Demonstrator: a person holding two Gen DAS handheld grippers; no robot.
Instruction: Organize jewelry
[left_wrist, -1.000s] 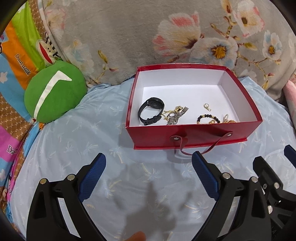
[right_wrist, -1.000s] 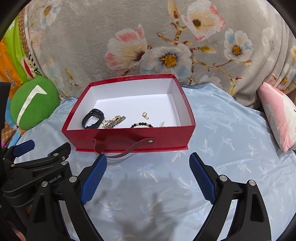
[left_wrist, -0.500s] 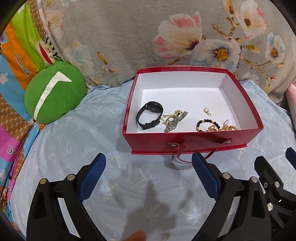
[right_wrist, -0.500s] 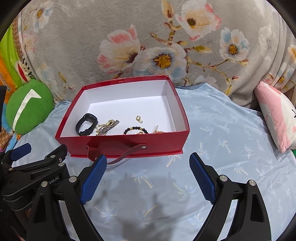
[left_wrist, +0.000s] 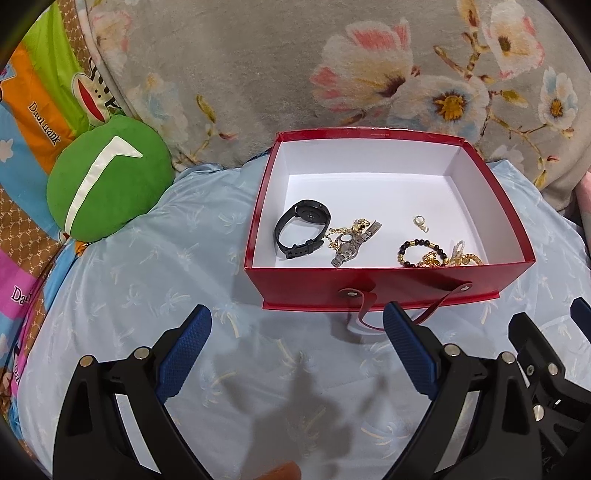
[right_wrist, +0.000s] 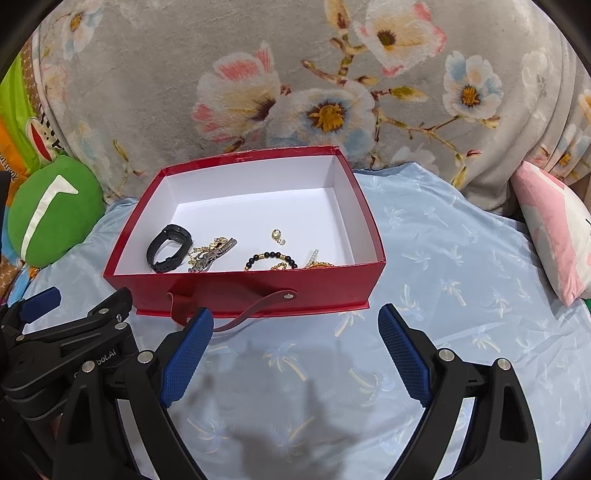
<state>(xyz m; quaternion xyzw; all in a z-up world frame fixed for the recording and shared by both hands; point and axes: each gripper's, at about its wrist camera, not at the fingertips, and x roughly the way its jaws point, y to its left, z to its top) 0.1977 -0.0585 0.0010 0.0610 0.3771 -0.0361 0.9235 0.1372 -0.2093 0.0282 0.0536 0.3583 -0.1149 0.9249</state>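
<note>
— Hovering over the bed, what have your jaws got hold of?

— Nothing. My left gripper (left_wrist: 297, 350) is spread wide, blue pads (left_wrist: 184, 354) apart, with only the pale blue sheet (left_wrist: 147, 288) between them. My right gripper (right_wrist: 295, 350) is released the same way, empty, just beside the left one.

— And the jewelry?

— All of it lies in the red box (left_wrist: 369, 286), which sits on the sheet just beyond my fingertips, its dark red strap handle (left_wrist: 373, 321) drooping from the near wall toward me. On the white floor, toward the near side: a black smartwatch (left_wrist: 301, 229) at the left, touching a tangle of gold chain with a silver wristwatch (left_wrist: 349, 247). Further right is a black beaded bracelet (left_wrist: 421, 249) with gold beads, tucked against a heap of gold chain (left_wrist: 458, 258) and pearly beads by the near wall. A small gold clasp (left_wrist: 420, 222) lies alone behind them.

— What surrounds the box?

— A round green cushion (left_wrist: 107, 188) off to the left, a grey floral blanket (right_wrist: 295, 74) bunched up behind the box, and a pink pillow (right_wrist: 550, 232) at the far right.
</note>
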